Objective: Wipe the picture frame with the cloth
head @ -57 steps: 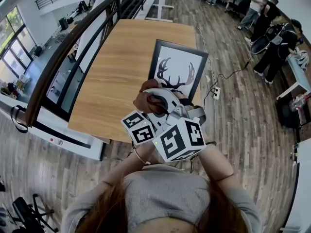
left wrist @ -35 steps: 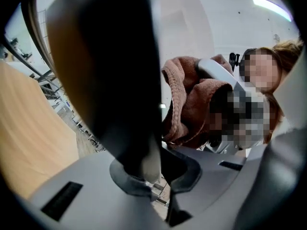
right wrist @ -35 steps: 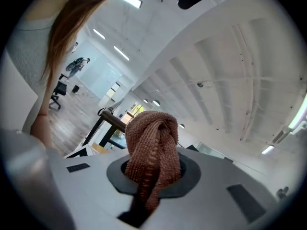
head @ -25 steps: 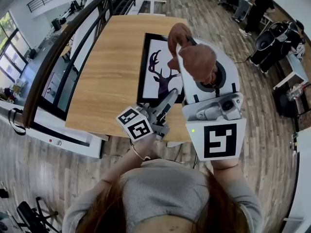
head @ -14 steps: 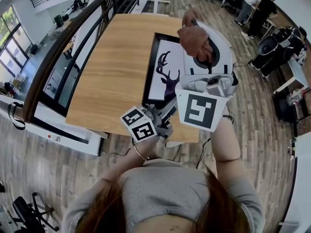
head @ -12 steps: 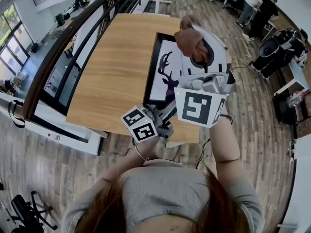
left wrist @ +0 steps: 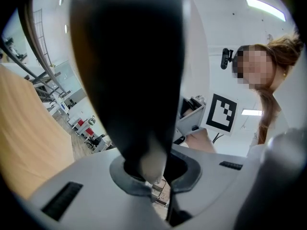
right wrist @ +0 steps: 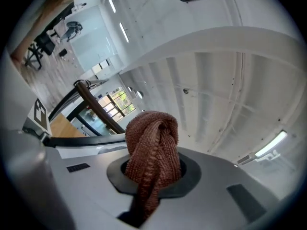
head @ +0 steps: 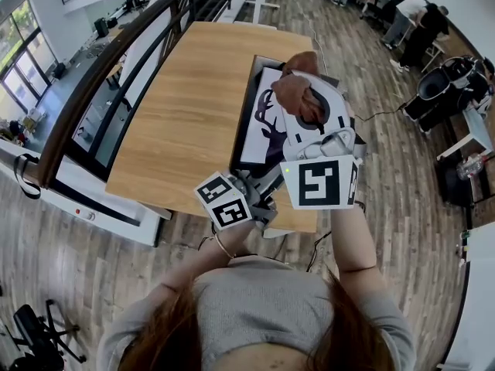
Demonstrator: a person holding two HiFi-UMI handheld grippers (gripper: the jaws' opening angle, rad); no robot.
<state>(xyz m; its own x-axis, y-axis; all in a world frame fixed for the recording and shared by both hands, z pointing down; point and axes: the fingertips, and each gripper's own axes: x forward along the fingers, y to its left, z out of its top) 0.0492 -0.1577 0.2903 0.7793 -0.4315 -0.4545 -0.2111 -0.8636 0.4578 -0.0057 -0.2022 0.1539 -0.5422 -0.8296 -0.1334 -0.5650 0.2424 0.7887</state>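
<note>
The cloth (head: 298, 97) is a rusty reddish brown with a ribbed, knitted weave. The picture frame (head: 247, 113) has a black border round a white sheet, which bears a deer head (head: 267, 122) with antlers in dark purplish-black silhouette. The table (head: 182, 107) is pale honey wood with fine straight grain. The left gripper (left wrist: 148, 164) and right gripper (right wrist: 152, 172) have white to light grey shells with dark grey collars round the jaws. Each carries a white cube (head: 319, 182) printed with black square markers. The floor (head: 387, 176) is grey-brown planking. The person's top (head: 259, 308) is heathered grey and the hair (head: 352, 338) auburn. The handrail (head: 97, 79) is dark brown.
</note>
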